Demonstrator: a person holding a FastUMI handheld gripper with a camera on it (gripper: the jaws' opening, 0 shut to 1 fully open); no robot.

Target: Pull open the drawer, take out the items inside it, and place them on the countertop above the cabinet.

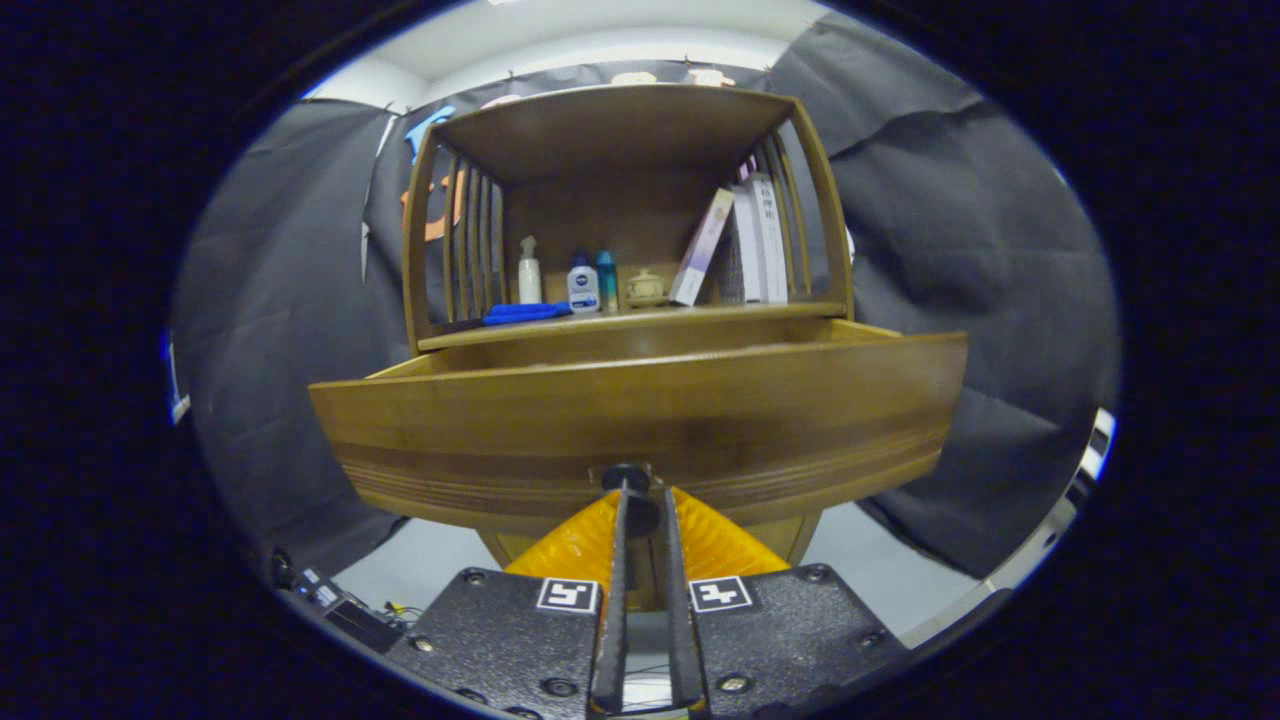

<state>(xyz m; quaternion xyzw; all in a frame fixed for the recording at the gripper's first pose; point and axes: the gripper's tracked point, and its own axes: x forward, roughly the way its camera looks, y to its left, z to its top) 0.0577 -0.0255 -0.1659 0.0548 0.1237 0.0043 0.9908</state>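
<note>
Drawer (640,420): pulled out from the cabinet (620,200), front close ahead
Knob (627,477): on drawer front, between fingertips
Hand-held gripper (640,500): nearly closed, both fingers clamping the knob

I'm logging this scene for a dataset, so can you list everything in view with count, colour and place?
cabinet: one, brown wood, slatted sides, beyond the fingers
drawer: one, brown wood, pulled out below the countertop; its inside is hidden
knob: one, dark, on the drawer front, at the fingertips
countertop: one, brown wood, above the drawer
pump bottle: one, white, on the countertop, left
bottle with blue cap: one, white, beside the pump bottle
teal bottle: one, next to it
small pot: one, beige, centre of countertop
blue item: one, lying flat at the countertop's front left
books: several, pale, on the right; one leans
gripper: one, fingers closed on the knob
</note>
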